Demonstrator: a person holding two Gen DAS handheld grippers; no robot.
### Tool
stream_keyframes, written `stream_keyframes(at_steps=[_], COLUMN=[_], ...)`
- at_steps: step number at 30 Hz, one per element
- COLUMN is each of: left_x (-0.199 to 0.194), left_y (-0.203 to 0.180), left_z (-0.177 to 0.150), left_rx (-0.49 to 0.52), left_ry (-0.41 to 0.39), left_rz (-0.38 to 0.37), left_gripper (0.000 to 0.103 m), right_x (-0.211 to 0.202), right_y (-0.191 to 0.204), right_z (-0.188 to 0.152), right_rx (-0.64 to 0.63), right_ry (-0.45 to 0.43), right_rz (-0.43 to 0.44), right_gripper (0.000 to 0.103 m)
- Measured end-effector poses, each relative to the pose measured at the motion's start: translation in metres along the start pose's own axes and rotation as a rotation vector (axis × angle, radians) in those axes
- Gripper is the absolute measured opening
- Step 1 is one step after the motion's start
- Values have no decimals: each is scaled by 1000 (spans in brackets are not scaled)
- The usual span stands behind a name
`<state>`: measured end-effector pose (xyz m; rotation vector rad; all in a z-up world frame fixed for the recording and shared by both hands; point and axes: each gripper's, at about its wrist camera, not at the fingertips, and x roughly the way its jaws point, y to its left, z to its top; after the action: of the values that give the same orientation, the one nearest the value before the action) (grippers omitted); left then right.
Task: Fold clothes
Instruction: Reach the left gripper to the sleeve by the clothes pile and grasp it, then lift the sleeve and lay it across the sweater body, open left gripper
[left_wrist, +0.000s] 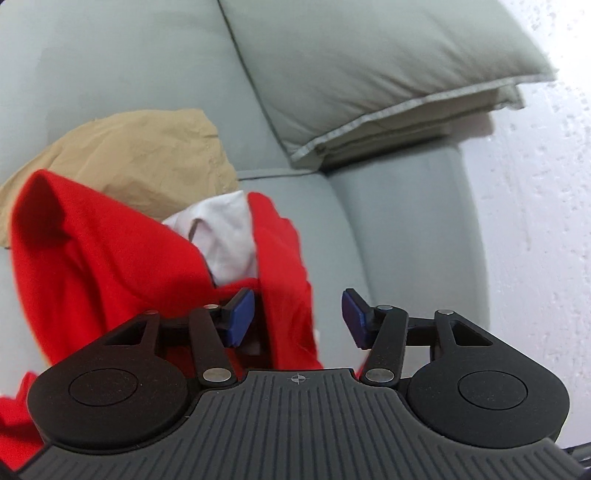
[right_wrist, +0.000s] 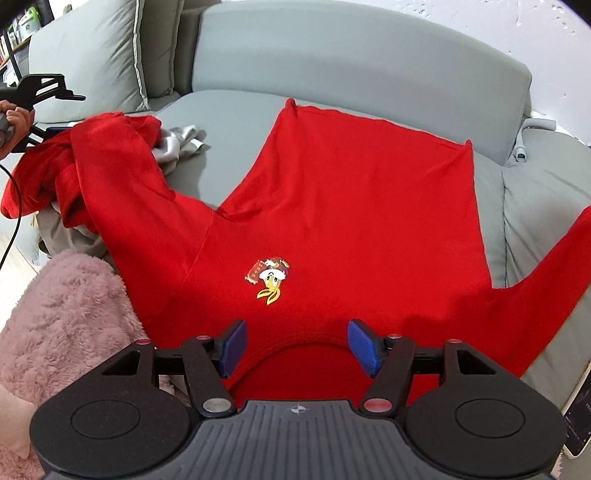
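A red long-sleeved shirt (right_wrist: 351, 206) lies front-up on the grey sofa (right_wrist: 332, 51), with a small cartoon print (right_wrist: 269, 277) on its chest. My right gripper (right_wrist: 298, 347) hovers open just above the collar, and nothing is pinched between its blue pads. One sleeve runs off to the left and is bunched up in a heap (right_wrist: 110, 166). In the left wrist view that bunched red sleeve (left_wrist: 110, 266) fills the lower left. My left gripper (left_wrist: 298, 319) is open, with a fold of red cloth hanging between the pads, close to the left one and not squeezed.
A white garment (left_wrist: 225, 232) and a tan one (left_wrist: 140, 162) lie under the red heap. A pale cushion (left_wrist: 369, 74) leans at the sofa back. A pink fluffy blanket (right_wrist: 62, 314) lies at the near left. A phone (right_wrist: 580, 417) rests at the right edge.
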<state>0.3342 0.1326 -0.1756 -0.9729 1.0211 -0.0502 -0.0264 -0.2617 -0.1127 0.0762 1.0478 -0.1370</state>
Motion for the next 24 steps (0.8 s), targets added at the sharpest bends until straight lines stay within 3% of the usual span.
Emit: stream_keyframes(at_steps=[9, 10, 12, 13, 18, 24], left_x=[34, 38, 38, 36, 10, -41], left_y=[-2, 0, -2, -5, -30, -80], left_z=[13, 14, 14, 12, -4, -41], left_rx=[17, 3, 10, 42, 224, 417], left_ry=[5, -1, -26, -49, -161, -231], left_rz=[46, 53, 77, 88, 110, 20], left_gripper=[36, 29, 4, 0, 0, 0], right_x=[10, 10, 10, 10, 8, -2], right_y=[2, 2, 0, 0, -1, -5], right_z=[-4, -4, -5, -6, -9, -19], right_rx=[-7, -6, 2, 9, 25, 49], right_ry=[41, 46, 50, 51, 44, 6], right_rz=[-7, -9, -9, -7, 11, 56], right_gripper=[64, 64, 65, 66, 67, 68])
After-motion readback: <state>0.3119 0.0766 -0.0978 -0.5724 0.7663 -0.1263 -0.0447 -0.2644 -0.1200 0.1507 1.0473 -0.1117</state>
